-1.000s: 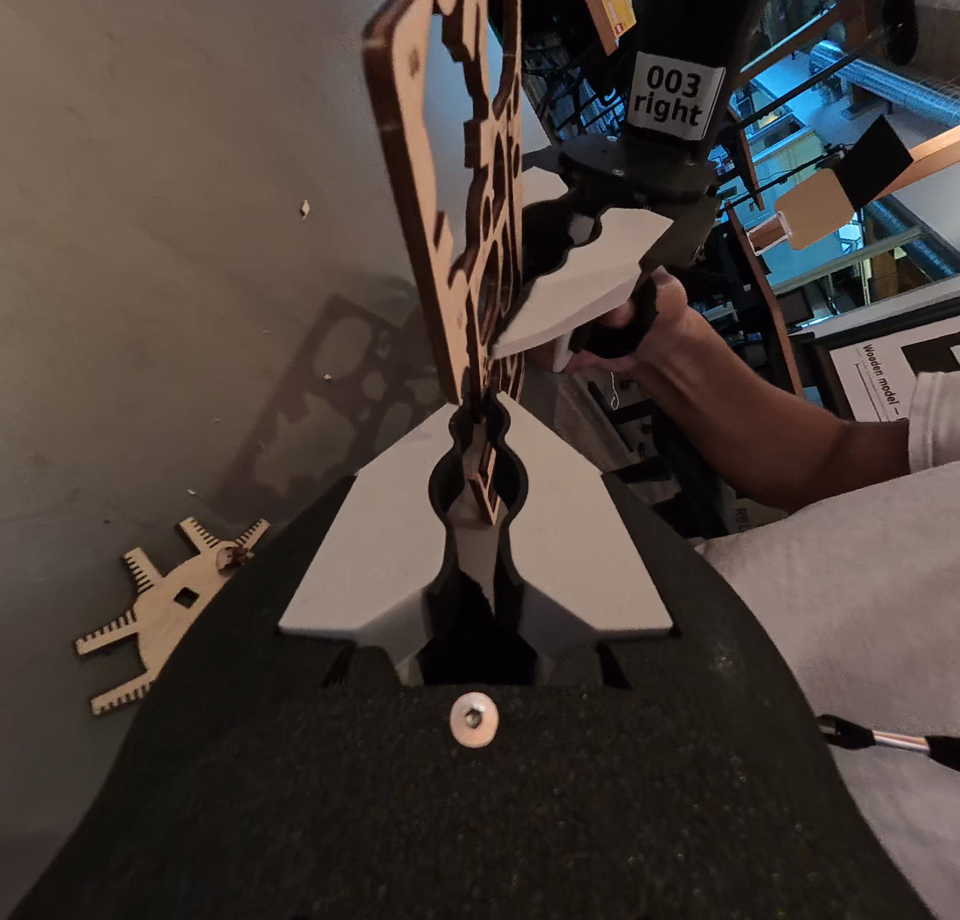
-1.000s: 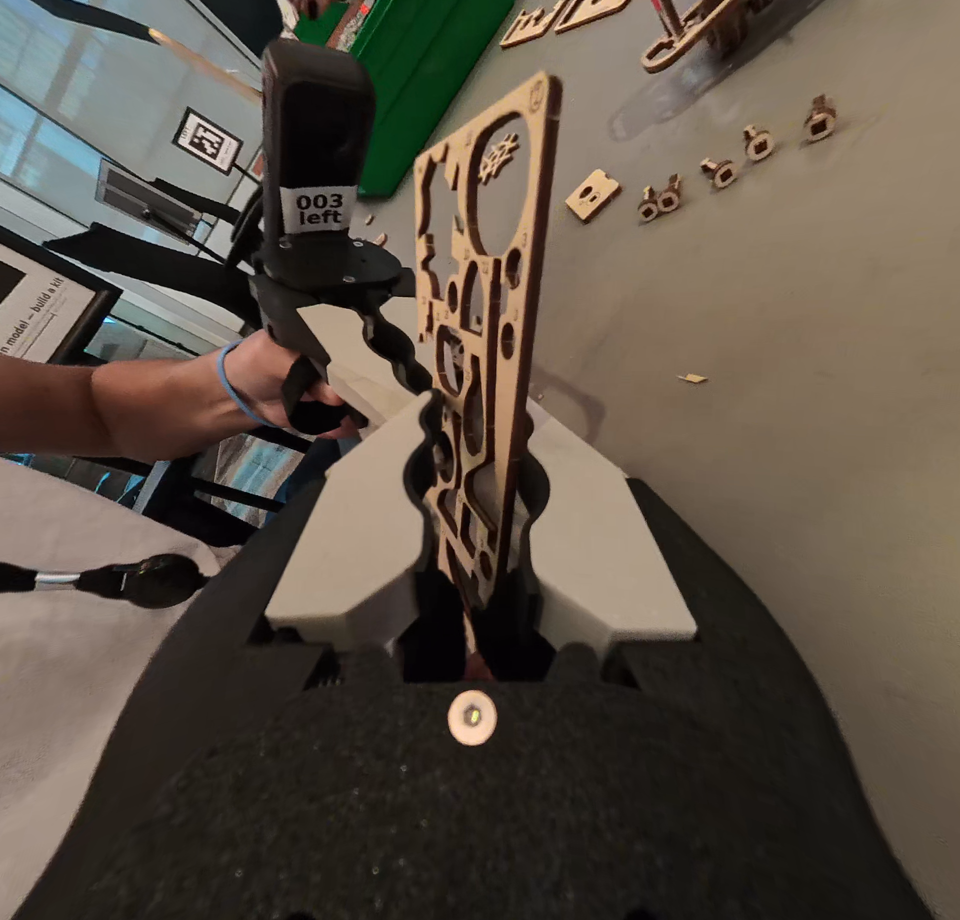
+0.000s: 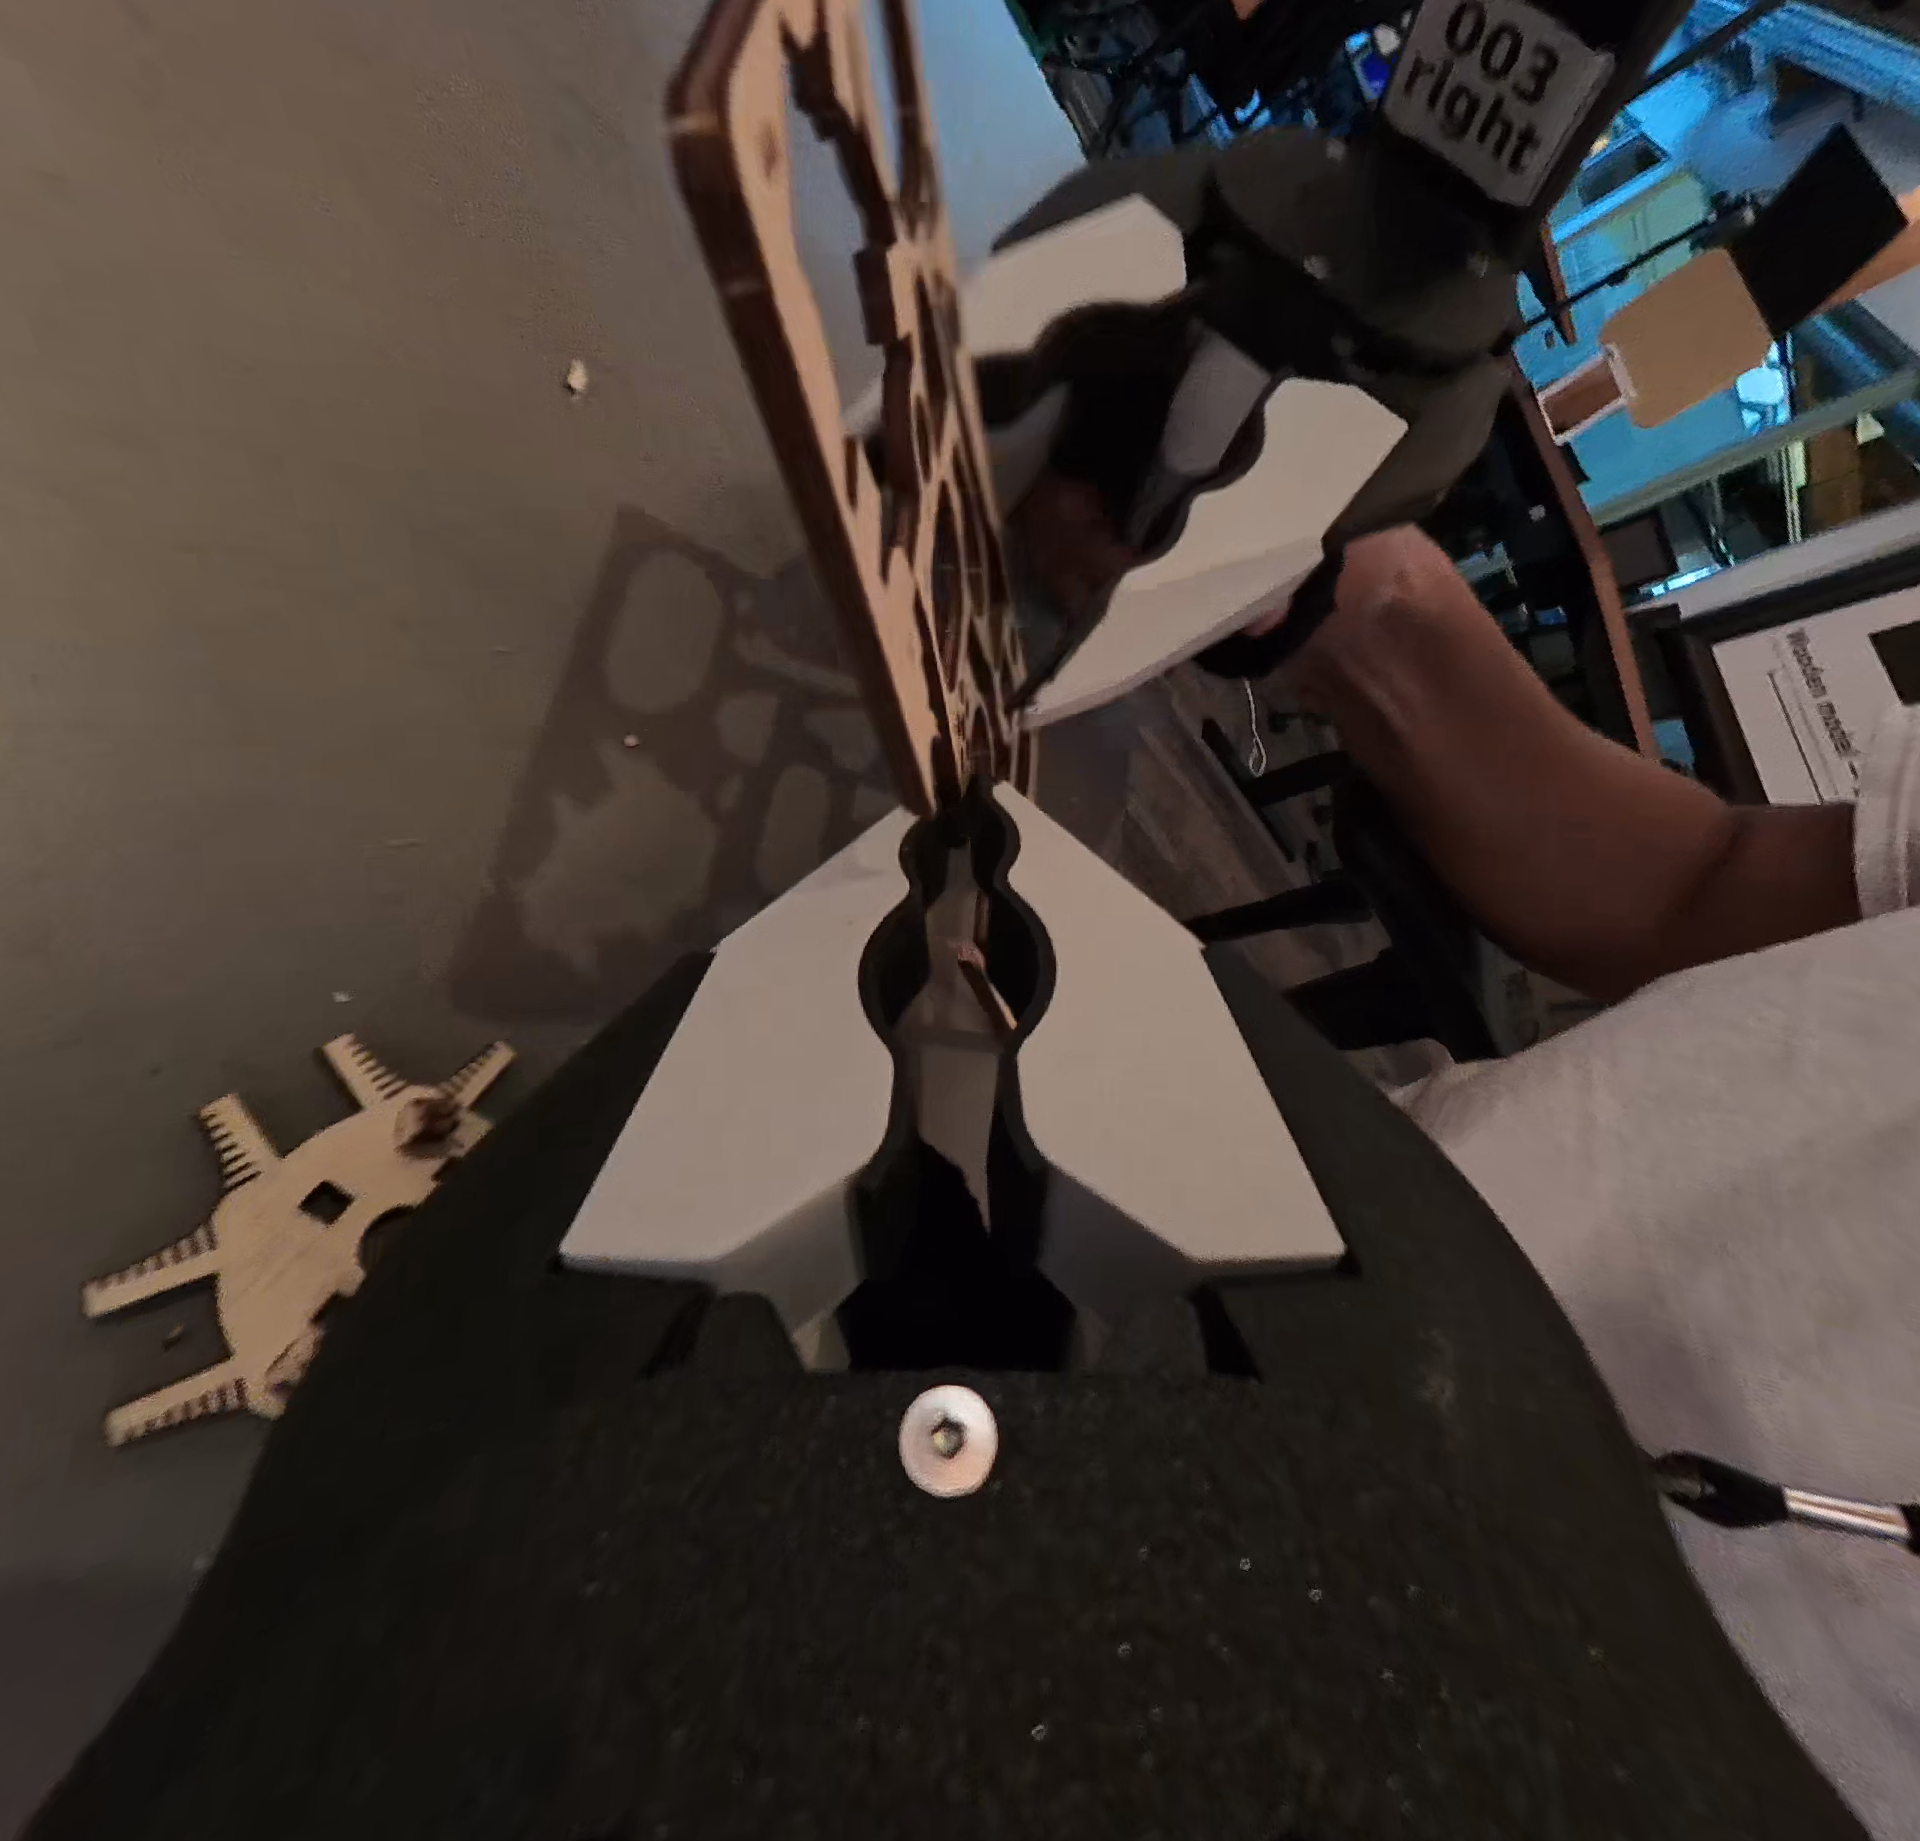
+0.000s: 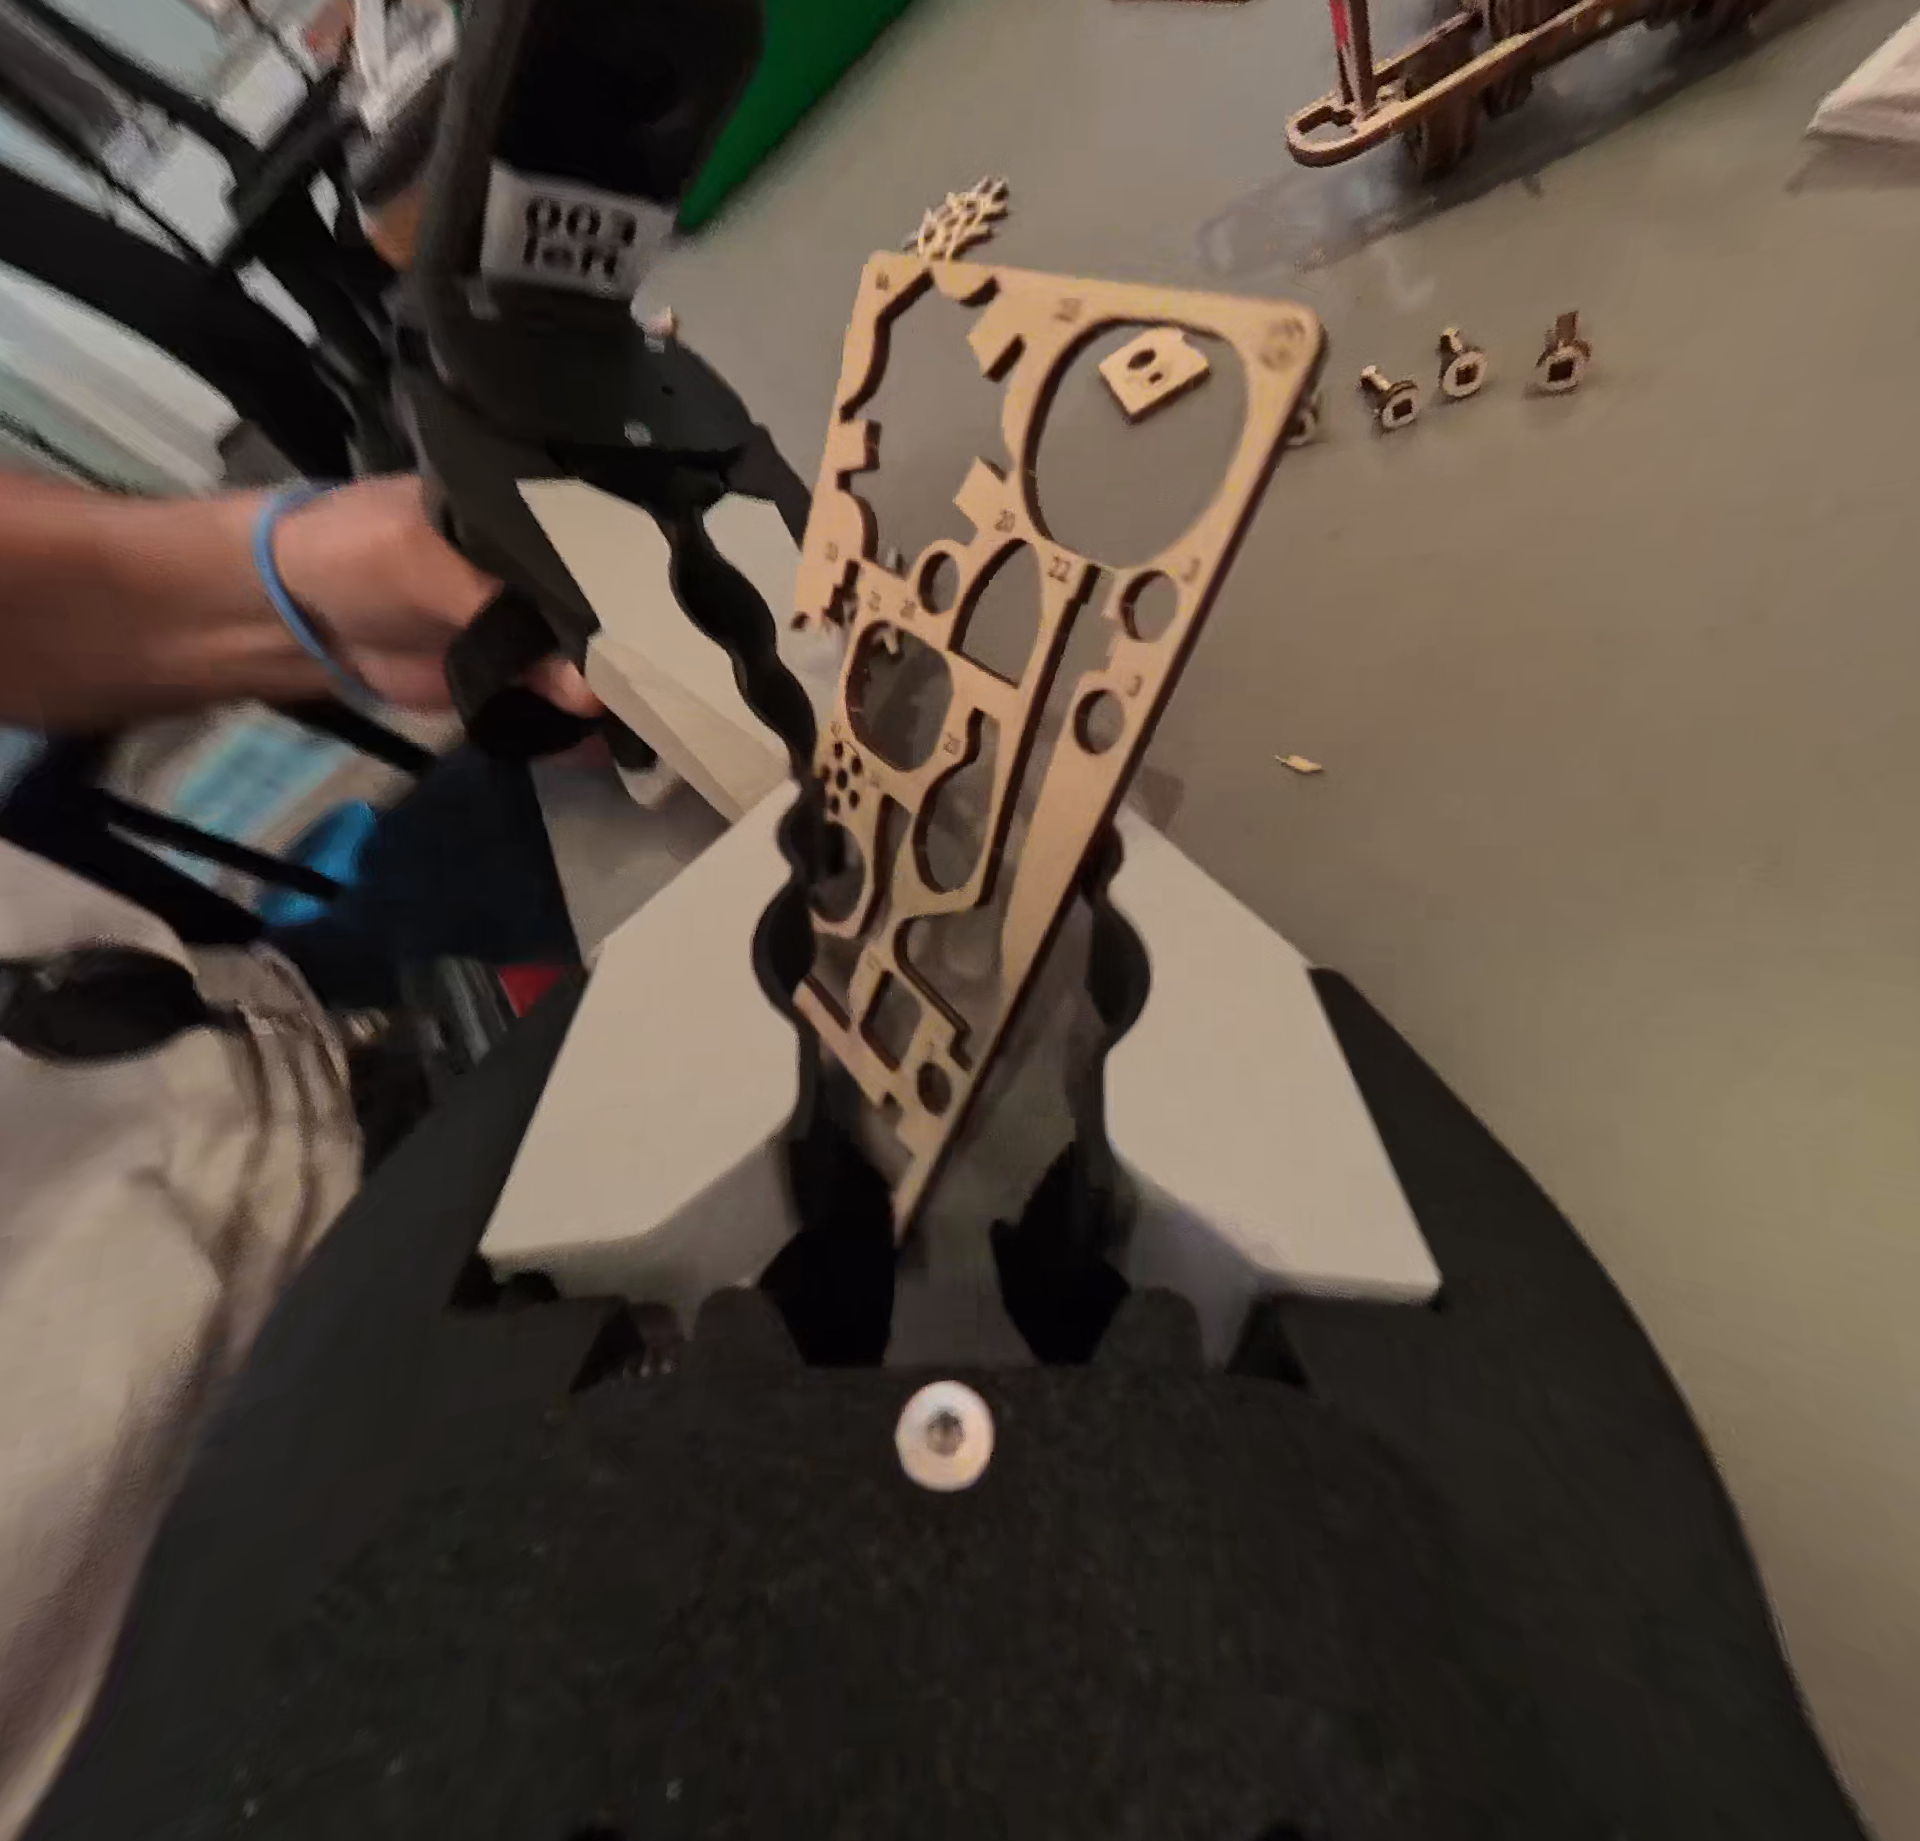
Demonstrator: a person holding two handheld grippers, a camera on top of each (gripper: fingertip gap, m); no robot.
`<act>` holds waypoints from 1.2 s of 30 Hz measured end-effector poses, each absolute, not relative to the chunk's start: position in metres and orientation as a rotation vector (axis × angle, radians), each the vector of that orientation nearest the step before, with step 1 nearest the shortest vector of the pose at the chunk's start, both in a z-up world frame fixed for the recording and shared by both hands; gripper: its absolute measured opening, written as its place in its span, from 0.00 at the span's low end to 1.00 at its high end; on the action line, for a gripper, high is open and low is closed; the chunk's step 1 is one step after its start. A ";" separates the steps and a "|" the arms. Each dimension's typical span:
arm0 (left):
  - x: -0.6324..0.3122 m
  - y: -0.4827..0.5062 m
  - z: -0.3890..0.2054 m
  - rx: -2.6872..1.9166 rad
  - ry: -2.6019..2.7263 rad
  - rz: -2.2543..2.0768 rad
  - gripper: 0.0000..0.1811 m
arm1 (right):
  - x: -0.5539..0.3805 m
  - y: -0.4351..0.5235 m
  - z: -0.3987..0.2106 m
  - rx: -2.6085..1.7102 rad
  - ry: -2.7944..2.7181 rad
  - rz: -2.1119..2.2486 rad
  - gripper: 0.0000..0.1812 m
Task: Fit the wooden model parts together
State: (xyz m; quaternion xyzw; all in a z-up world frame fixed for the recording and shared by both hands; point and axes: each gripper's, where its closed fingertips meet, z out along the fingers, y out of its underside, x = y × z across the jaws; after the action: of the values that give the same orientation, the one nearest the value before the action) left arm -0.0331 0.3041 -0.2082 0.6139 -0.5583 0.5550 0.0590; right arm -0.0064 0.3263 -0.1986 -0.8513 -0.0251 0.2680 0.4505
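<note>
**Operator:** At the tips of the left gripper (image 3: 961, 825): lower corner of the plywood parts sheet (image 3: 790, 389), pinched between fingers drawn together. Verify from the other side.

**Checker:** Verified in the right wrist view. Held clear of the grey table (image 4: 1558, 752), close to upright, top leaning right. Long axis: up and away from the right gripper (image 4: 951, 835). Right jaws spread wide, one at each side of the sheet's lower half, closed on neither face. Edge contact with the pads: unreadable through the blur.

**Operator:** State which tool carries the load.

**Checker:** Judged: the left alone, at the corner. Nearer to the bulk of the sheet: the right, with the lower end deep between its fingers.

**Operator:** Give the orientation relative to the right jaws.

**Checker:** Broad face turned toward the right camera, so square across the closing line rather than along it. Closing now would probably meet the two long edges, not the faces. For a flat grip, turn the sheet edge-on first.

**Operator:** List the other parts.

**Checker:** Left of the left gripper, flat on the table: toothed wooden piece (image 3: 260, 1220). Beyond the sheet: row of small wooden pegs (image 4: 1455, 373) and a partly built wooden model (image 4: 1507, 56), well apart from both tools. Most cut-outs in the sheet already empty.
</note>
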 end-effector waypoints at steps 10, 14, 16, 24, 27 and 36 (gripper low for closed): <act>-0.043 0.289 -0.193 1.635 -1.828 1.750 0.00 | 0.015 0.308 -0.125 -2.280 -0.553 0.324 0.30; -0.039 0.300 -0.186 1.703 -1.751 1.746 0.00 | -0.021 0.304 -0.105 -2.271 -0.637 0.474 0.26; -0.041 0.301 -0.184 1.715 -1.707 1.739 0.00 | -0.038 0.307 -0.119 -2.274 -0.696 0.395 0.24; -0.066 0.288 -0.178 1.560 -2.045 1.585 0.00 | -0.057 0.309 -0.159 -2.321 -0.809 0.392 0.05; -0.072 0.285 -0.179 1.542 -2.053 1.557 0.00 | -0.062 0.308 -0.160 -2.303 -0.881 0.307 0.04; -0.081 0.278 -0.182 1.477 -2.186 1.512 0.01 | -0.072 0.299 -0.168 -2.280 -0.827 0.499 0.05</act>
State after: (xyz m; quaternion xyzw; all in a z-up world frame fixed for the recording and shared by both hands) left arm -0.0807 0.2776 -0.1822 0.4850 -0.7180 0.4967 0.0506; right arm -0.0720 0.2990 -0.1684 -0.8703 -0.3157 0.1905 0.3264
